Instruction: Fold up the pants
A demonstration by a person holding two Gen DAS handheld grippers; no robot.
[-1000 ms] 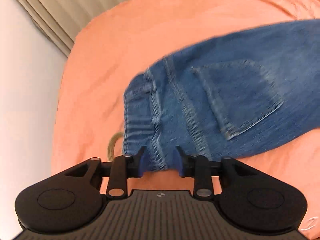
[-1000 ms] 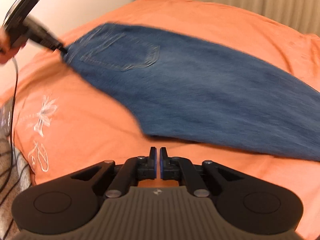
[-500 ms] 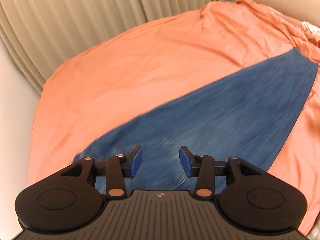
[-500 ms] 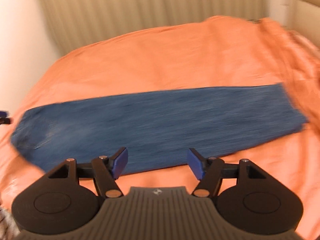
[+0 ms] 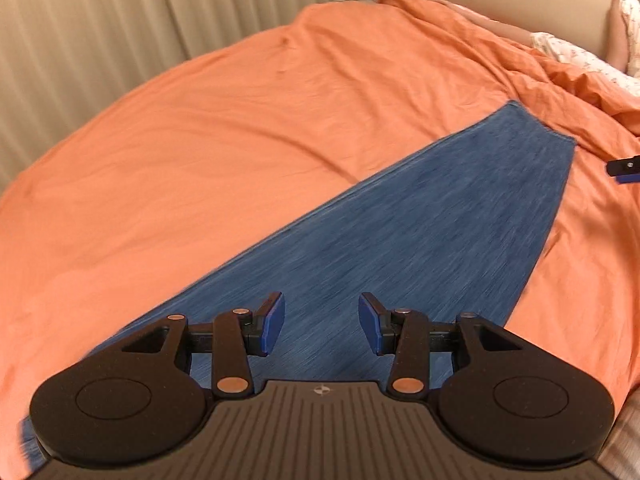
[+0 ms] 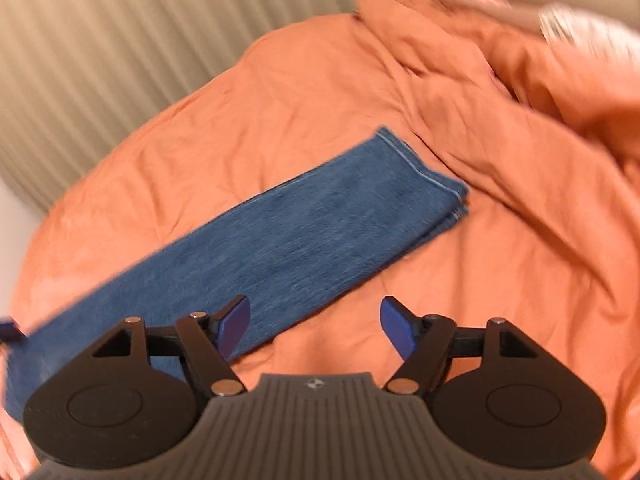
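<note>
Left gripper half open, nothing held. Right gripper jaws just opened wide, empty. Blue pants lie flat ahead, apparently doubled lengthwise, hem farthest away, on orange bedcover.

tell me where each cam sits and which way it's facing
Left wrist: on the left gripper, angled down along the jeans toward the hem; its open fingers show, plus a bit of the right gripper.
Right wrist: on the right gripper, angled down at the hem end; its jaws have just been opening, nothing between them.
Shared: jeans, orange duvet, beige curtain.
</note>
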